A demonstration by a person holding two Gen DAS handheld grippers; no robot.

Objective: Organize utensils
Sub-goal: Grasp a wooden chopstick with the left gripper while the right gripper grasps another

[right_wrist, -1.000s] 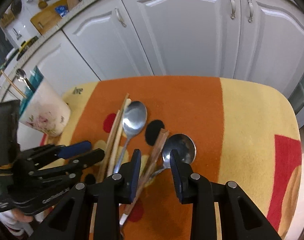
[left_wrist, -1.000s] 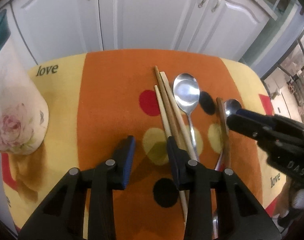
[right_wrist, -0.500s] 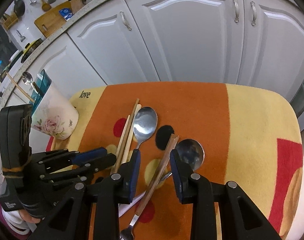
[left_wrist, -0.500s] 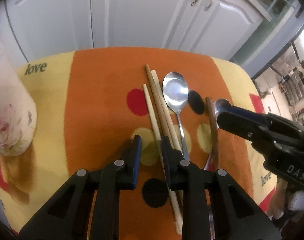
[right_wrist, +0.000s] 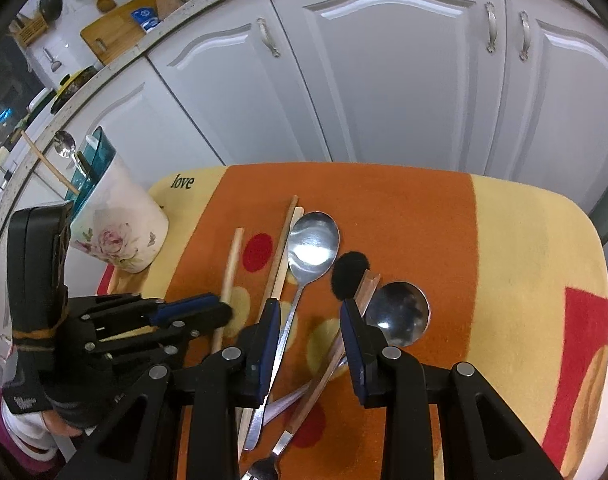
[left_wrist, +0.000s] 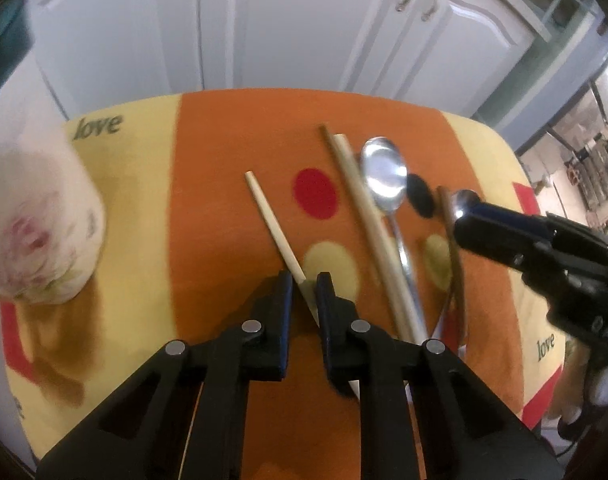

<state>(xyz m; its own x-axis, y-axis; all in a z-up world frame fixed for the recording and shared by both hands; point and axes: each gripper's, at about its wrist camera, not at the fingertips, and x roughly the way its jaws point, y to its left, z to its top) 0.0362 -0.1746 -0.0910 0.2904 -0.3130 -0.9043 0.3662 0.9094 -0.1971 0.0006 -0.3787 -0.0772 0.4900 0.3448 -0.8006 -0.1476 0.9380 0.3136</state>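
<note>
Shifted aside from its pair, one pale chopstick (left_wrist: 274, 226) — left hand-held gripper (left_wrist: 304, 286), jaws just closing, pinches it.

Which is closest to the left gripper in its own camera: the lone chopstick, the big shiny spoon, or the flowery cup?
1. Lone chopstick: between the left gripper fingers.
2. Big shiny spoon: ahead, rightward.
3. Flowery cup: far left edge.

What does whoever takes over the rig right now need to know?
Left tongs: jaws have just been closing, now pinching the light chopstick.
Right tongs: open, holding nothing, straddling the wooden-handled fork.
On the cloth: chopstick pair, big spoon, second spoon.
Done: floral holder has a spoon and a stick in it.
Left: everything on the cloth.
</note>
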